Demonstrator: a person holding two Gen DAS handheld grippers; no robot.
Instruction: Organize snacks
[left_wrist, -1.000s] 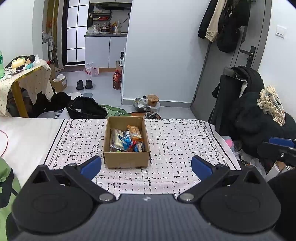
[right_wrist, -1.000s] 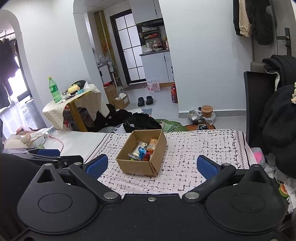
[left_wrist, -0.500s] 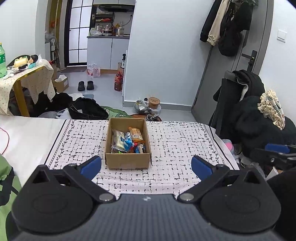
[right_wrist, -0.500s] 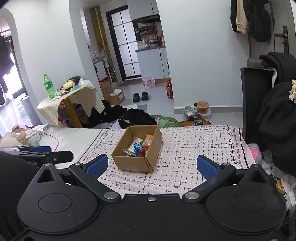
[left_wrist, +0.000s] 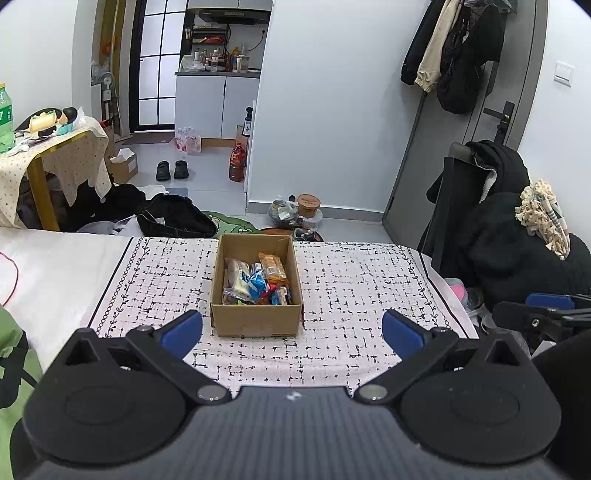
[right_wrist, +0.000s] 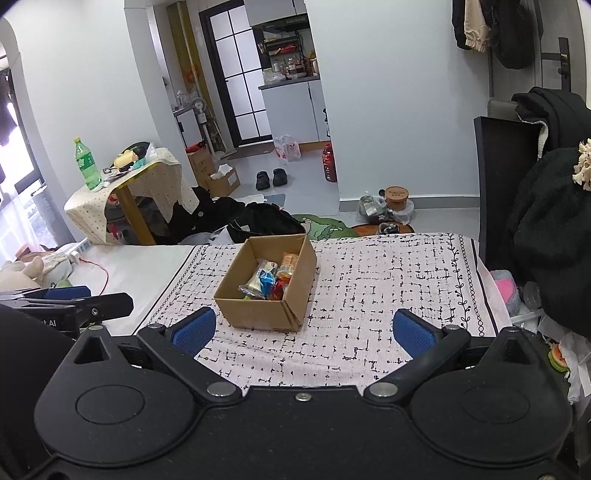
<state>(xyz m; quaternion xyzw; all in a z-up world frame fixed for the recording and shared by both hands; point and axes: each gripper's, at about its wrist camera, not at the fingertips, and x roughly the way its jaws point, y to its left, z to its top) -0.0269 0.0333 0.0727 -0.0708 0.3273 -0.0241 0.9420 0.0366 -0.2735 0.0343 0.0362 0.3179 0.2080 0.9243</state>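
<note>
Held both grippers out in front of a cardboard box (left_wrist: 256, 325) on a patterned cloth (left_wrist: 369, 280) spread over a bed. Kept the left gripper (left_wrist: 291, 330) wide apart, with nothing between its blue pads (left_wrist: 183, 328). Kept the right gripper (right_wrist: 303, 330) wide apart too, and empty. Found the snacks (left_wrist: 255, 280) all down inside the box, in a loose heap. Saw no snack out on the cloth. Could have been a box with everything put away, or a box waiting to be sorted out; hard to tell which from this. Looked best, for any reach into the box, to come down from above, between the walls, and not bump the rim. Better to pinch just one packet by its edge, and softly, so as not to crush what is inside. Worth watching the box as well: light cardboard on soft cloth, likely to slide or tip if pushed from the side. Might help to steady one wall with the other gripper. Inside the box: an orange packet (left_wrist: 271, 264) at the far end, a pale packet (left_wrist: 236, 273) by the left wall, shiny blue wrappers (left_wrist: 256, 284) in the middle, and some red ones near the front. Piled about halfway up the walls, with room left on top. Had no lid on the box.
</note>
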